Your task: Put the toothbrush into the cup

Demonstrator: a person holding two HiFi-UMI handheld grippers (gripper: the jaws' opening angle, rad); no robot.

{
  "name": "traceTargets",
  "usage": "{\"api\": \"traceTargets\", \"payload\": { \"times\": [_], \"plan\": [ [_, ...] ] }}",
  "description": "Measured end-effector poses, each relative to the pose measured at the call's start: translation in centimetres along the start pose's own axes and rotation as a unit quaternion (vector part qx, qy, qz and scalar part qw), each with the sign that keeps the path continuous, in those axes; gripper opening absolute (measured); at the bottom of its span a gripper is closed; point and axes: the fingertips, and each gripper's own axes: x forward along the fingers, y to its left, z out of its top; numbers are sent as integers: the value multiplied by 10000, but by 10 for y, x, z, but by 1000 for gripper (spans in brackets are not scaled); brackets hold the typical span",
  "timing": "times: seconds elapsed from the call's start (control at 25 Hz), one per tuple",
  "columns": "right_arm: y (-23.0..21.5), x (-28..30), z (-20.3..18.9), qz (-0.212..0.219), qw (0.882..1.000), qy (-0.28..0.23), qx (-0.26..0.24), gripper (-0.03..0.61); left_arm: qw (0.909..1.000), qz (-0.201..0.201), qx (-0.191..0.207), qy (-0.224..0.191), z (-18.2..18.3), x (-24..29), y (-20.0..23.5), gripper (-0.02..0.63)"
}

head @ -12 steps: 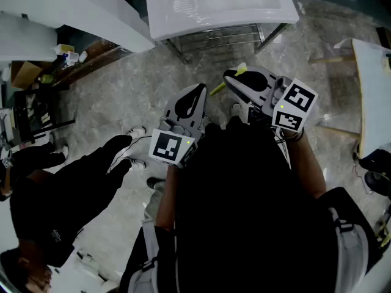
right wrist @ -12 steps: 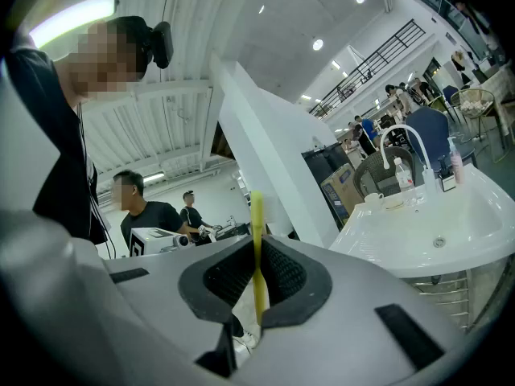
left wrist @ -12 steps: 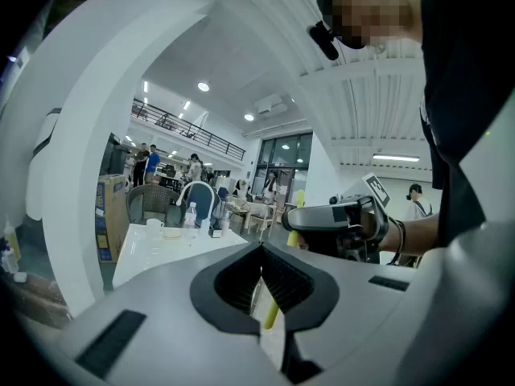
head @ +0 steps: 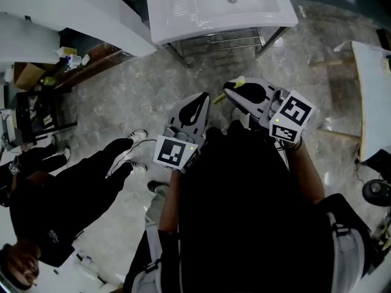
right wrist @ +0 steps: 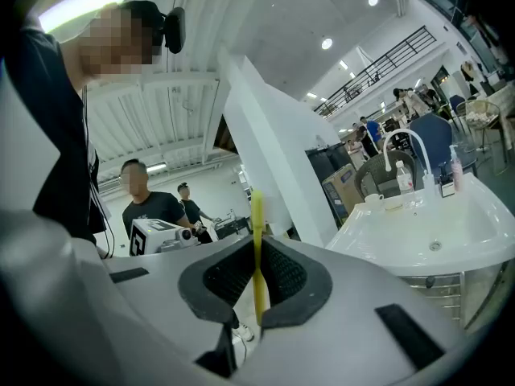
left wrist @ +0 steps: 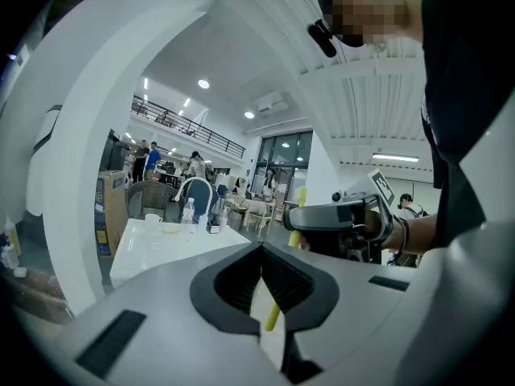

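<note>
Toothbrush (right wrist: 257, 215): yellow, upright, pinched between the closed jaws of my right gripper (right wrist: 257, 252) and held in the air short of the white basin (right wrist: 418, 232). My left gripper (left wrist: 261, 252) is closed on nothing. Risk: the thin handle is nipped at one spot, so it may pivot or slip in transit. Only the right gripper view shows a white cup (right wrist: 372, 203) beside the tap; the head view shows bare floor between me and the basin, and no cup
</note>
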Motion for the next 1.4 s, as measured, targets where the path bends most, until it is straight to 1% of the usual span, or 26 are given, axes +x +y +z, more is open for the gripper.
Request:
{"api": "traceTargets", "payload": {
  "times": [0.08,0.24,0.44,0.64,0.84,0.96,1.08,1.2,1.4],
  "plan": [
    [2,-2,-3,68,10000,11,70,31,10000,-13,-23,9,-2,1,-4,9],
    [-1,-4,-3,22,9999,-44,119,31,9998,-141,-37,-164,2,1,-10,9],
    [3,-10,-8,9,10000,8,62,31,9996,-194,174,-102,-7,-2,-16,9],
    [2,-18,-9,17,10000,56,15,31,9998,-178,18,-5,-9,6,-25,9],
    [-14,-42,-15,74,9999,26,83,31,9999,-57,-134,52,-15,28,-41,9],
    [-23,-53,-15,114,9998,-32,144,31,9999,-10,-130,42,-17,37,-49,9],
    [-34,-56,-11,143,9997,-50,212,31,9998,73,-155,76,-15,45,-48,9],
    [-36,-59,-9,163,9995,-64,247,31,9997,92,-201,100,-12,44,-53,9],
    [-54,-48,-10,32,9995,27,312,31,9997,52,-145,167,-15,53,-41,9]
  ]
}}
